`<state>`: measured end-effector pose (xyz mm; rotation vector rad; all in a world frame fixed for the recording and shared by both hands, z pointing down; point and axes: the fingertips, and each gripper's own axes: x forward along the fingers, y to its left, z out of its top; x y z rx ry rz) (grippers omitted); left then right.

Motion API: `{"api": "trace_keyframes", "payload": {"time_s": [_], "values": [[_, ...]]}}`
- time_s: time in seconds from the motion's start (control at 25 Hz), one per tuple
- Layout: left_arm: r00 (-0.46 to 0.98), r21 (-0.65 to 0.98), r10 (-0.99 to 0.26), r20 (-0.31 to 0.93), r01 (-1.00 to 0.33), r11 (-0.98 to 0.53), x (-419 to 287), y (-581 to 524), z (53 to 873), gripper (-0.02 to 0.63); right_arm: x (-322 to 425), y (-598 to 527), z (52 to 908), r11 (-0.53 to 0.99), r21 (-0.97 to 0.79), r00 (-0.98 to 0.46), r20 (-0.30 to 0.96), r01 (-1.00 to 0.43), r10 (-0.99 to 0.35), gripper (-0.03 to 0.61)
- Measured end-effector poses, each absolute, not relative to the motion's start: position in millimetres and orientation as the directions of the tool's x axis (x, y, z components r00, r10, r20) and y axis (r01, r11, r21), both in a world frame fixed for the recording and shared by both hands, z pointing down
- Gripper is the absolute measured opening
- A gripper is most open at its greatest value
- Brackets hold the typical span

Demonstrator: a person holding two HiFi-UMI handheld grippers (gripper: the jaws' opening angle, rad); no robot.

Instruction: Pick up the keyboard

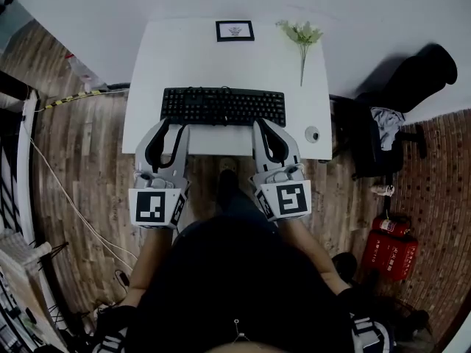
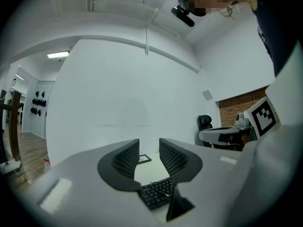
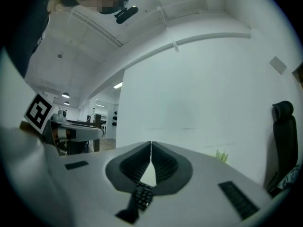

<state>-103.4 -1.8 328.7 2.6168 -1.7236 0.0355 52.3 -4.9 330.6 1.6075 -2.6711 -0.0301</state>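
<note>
Closest to the lens is the person's dark top (image 1: 243,285), filling the near middle. Going left to right: the left claw (image 1: 171,126) sits roughly halfway open with nothing between its pads, and its tips are right at the near left edge of the keyboard (image 1: 223,106). That keyboard lies flat across the middle of the white counter (image 1: 184,57) and isn't lifted yet. The right claw (image 1: 266,124) is at the near right edge, but its jaws are pressed fully together and it's holding nothing. On the far side there's a small framed picture (image 1: 235,30) and, further right, a flower sprig (image 1: 302,39).

What I'd worry about: a closed right claw can't grab anything, so going forward it'd probably just shove that end away and skew the keyboard toward the picture. And if only the left one bites, the board could droop or slip out on the lift.
</note>
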Motion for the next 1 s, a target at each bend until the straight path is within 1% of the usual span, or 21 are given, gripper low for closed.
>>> {"api": "trace_keyframes", "payload": {"time_s": [0.4, 0.68, 1.0], "values": [[0.353, 0.017, -0.933, 0.068, -0.935, -0.353, -97.9, -113.8, 342.2, 0.14, 54.2, -124.6, 348.7, 0.533, 0.014, -0.532, 0.053, -0.846, -0.845, 0.012], [0.348, 0.047, -0.93, 0.118, -0.937, -0.345, -99.2, -136.0, 360.0, 0.14, 54.9, -150.8, 364.6, 0.547, -0.011, -0.546, 0.08, -0.837, -0.834, 0.012], [0.364, 0.061, -0.904, 0.223, -0.931, -0.36, -113.8, -146.0, 397.9, 0.14, 49.8, -158.5, 387.9, 0.535, 0.0, -0.531, 0.131, -0.845, -0.837, 0.011]]}}
